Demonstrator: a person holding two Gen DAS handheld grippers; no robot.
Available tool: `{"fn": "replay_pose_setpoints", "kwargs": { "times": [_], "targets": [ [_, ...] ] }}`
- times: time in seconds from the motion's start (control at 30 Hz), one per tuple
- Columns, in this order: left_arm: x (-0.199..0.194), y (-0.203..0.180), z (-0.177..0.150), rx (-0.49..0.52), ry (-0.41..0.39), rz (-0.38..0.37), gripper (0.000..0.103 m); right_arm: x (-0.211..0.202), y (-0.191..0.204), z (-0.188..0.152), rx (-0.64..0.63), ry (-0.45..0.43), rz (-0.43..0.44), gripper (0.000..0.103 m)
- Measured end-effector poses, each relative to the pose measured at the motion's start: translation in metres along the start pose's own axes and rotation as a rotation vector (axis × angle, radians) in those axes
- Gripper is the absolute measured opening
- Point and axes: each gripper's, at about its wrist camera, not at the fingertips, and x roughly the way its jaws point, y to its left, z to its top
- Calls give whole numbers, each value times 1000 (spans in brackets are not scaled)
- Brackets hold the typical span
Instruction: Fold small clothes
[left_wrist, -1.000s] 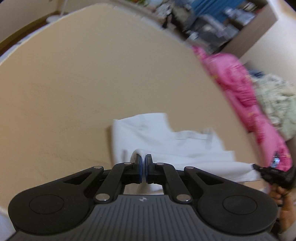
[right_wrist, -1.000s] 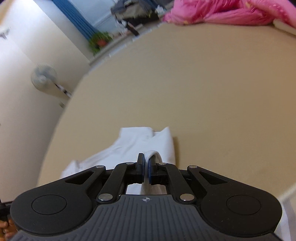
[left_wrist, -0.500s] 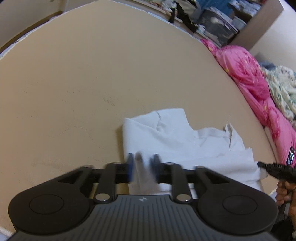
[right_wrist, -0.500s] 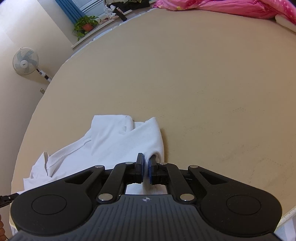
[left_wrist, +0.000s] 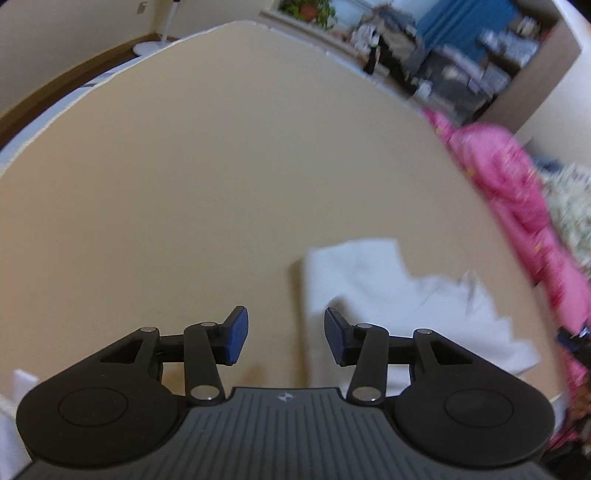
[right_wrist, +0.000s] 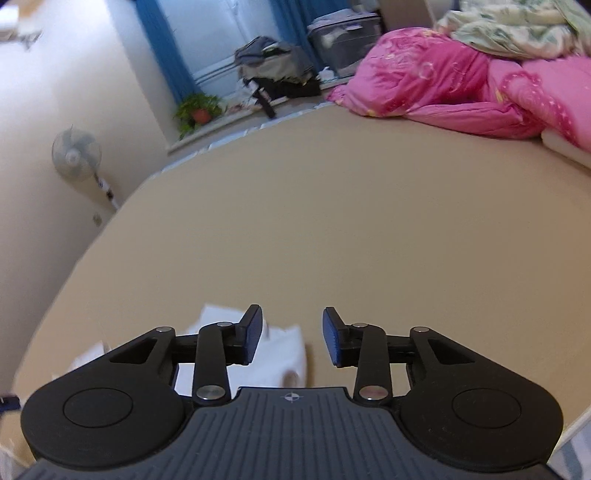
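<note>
A small white garment (left_wrist: 388, 291) lies folded over on the tan bed sheet (left_wrist: 184, 177), right of centre in the left wrist view. My left gripper (left_wrist: 284, 338) is open and empty, just above the garment's near left edge. In the right wrist view the same garment (right_wrist: 280, 354) shows low, partly hidden behind the fingers. My right gripper (right_wrist: 291, 338) is open and empty above its right edge. The other hand-held gripper (left_wrist: 576, 339) shows at the right edge of the left wrist view.
A pink quilt (right_wrist: 443, 92) and a floral blanket (right_wrist: 517, 26) are heaped along the far side of the bed. A standing fan (right_wrist: 75, 155), a potted plant (right_wrist: 197, 110) and a pile of bags (right_wrist: 277, 70) stand beyond the bed's edge.
Both grippers were shut on the white garment's edges a second ago. Both have opened and let it go, and have pulled back and up. The garment now lies on the sheet.
</note>
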Motion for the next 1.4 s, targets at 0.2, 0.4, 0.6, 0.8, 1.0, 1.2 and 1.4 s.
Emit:
{"fn": "replay_pose_setpoints", "kwargs": {
  "times": [0.2,0.4,0.6,0.8,1.0,1.2,1.4],
  "targets": [
    [2,-1,-8,73,47,25,59,8,7,-18,-98,74,-20,43],
    [20,-30,-26,220,136,24,65,12,6,-25,-118,148,-25,44],
    [28,-46,-37,302,155,31,69,12,10,-40,-166,218,-23,47],
    [32,-52,-37,310,161,40,69,11,14,-51,-239,273,-16,49],
    [33,-57,-34,315,146,30,69,19,19,-61,-332,326,-40,49],
    [41,-63,-32,337,147,56,69,29,31,-67,-408,345,-49,49],
    [53,-70,-29,364,138,94,69,49,45,-68,-498,336,-96,49]
  ]
}}
